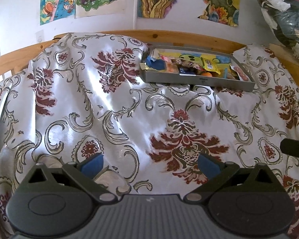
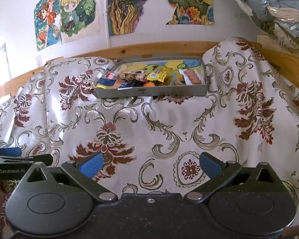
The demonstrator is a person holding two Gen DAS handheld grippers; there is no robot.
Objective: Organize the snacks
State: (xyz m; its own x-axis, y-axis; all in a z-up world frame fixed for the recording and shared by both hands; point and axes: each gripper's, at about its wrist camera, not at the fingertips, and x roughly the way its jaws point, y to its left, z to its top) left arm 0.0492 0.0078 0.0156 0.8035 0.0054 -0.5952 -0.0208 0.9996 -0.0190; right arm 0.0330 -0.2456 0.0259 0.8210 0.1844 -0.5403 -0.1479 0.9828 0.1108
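Both grippers are spread wide and hold nothing: the left gripper (image 1: 150, 164) and the right gripper (image 2: 151, 164) hover side by side over the near part of a surface draped in a white cloth (image 1: 113, 107) with red floral print. The gray tray (image 2: 169, 91) of snacks sits at the far edge, close against the wooden rail (image 2: 129, 49) under the wall. Inside it lie mixed wrappers, a yellow packet (image 2: 156, 73) and a pack of pink rounds (image 2: 192, 76) near its right wall. Between tray and grippers the cloth lies bare, rumpled into folds.
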